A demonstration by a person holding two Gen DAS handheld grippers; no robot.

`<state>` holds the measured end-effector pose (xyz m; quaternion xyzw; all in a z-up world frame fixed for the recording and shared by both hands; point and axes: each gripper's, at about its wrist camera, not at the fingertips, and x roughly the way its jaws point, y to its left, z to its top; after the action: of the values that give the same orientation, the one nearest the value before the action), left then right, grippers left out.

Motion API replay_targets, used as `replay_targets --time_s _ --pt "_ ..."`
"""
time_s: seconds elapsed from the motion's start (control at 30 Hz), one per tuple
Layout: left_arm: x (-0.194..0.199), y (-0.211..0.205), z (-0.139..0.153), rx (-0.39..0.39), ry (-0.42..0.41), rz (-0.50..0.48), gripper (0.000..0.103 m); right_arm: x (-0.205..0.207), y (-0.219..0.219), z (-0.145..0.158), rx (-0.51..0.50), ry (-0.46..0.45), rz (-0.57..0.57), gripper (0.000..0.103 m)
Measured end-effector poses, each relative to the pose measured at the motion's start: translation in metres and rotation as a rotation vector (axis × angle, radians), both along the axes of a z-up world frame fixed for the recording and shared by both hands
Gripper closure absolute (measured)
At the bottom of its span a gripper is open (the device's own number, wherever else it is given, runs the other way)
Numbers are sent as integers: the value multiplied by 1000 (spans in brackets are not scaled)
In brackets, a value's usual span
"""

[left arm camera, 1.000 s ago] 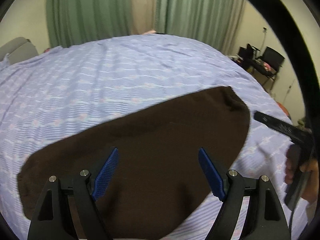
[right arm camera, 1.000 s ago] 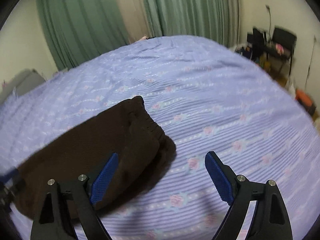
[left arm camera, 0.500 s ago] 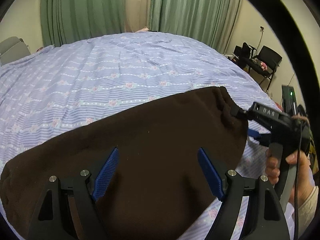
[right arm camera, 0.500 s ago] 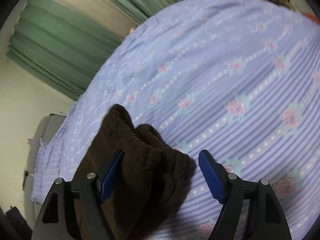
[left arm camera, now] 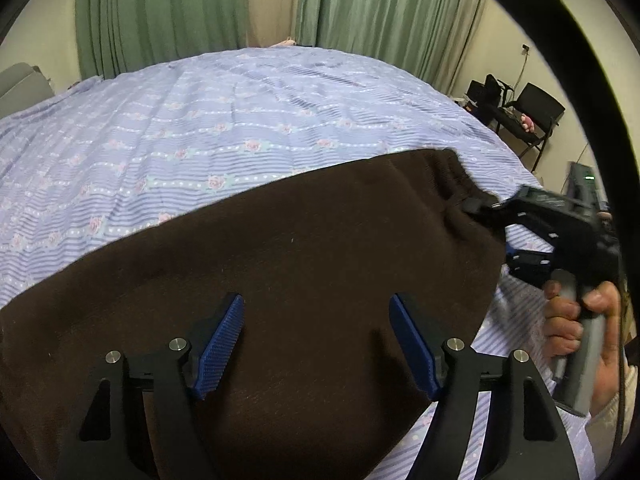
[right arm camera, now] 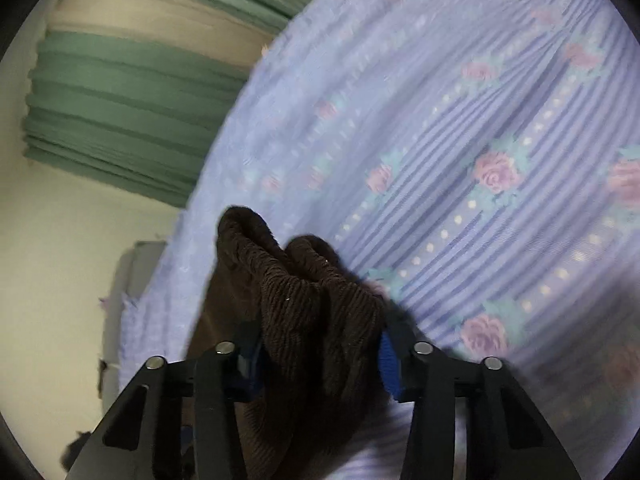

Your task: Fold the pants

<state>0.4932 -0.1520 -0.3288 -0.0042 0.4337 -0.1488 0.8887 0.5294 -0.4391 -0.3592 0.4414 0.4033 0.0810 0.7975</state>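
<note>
Brown pants (left arm camera: 280, 272) lie spread flat on the bed (left arm camera: 240, 120), which has a lilac striped sheet with pink roses. They cover the near half of the left wrist view, running from the lower left up to the right. Left claw (left arm camera: 316, 344) hangs over the middle of the pants, blue pads (left arm camera: 218, 350) spread wide, nothing between them. Right claw (right arm camera: 320, 356) is pinching a bunched ribbed end of the pants (right arm camera: 316, 300); cloth fills the gap between its pads, two folds sticking up past the tips. In the left wrist view the right claw (left arm camera: 496, 228) bites the far right corner of the pants, the person's right hand (left arm camera: 580, 328) gripping its grey handle. Green curtains (left arm camera: 160, 16) hang behind the bed. Black chair (left arm camera: 536, 116) stands by the wall at far right, well apart from the pants.
</note>
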Motion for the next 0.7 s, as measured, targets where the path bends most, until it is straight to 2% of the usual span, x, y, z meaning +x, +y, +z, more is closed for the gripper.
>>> replay_targets --time_s 0.03,0.17,0.23,0.3,0.37,0.47,0.53,0.6,0.7 --pt "0 0 1 -2 -8 -1 30 -10 -1 11 -14 -32 -16 59" --pt "7 0 -5 -7 13 18 31 -34 5 35 -127 -34 -42 60" --pt "12 0 -13 -13 48 41 38 -41 10 50 -200 -32 -34 60" --pt "18 -2 -25 -11 99 48 41 -44 13 64 -249 -34 -25 60" --pt "21 -7 -32 17 118 40 40 -46 18 81 -290 -42 -8 60" --pt "30 -16 -32 77 152 6 39 -53 40 109 -434 -56 36 60" --pt "34 -8 -16 43 191 3 41 -53 65 131 -554 -66 48 60" --pt "27 13 17 -26 148 30 41 -59 82 151 -636 -88 49 60" --pt "12 44 62 2 87 97 33 -70 109 180 -709 -134 55 60"
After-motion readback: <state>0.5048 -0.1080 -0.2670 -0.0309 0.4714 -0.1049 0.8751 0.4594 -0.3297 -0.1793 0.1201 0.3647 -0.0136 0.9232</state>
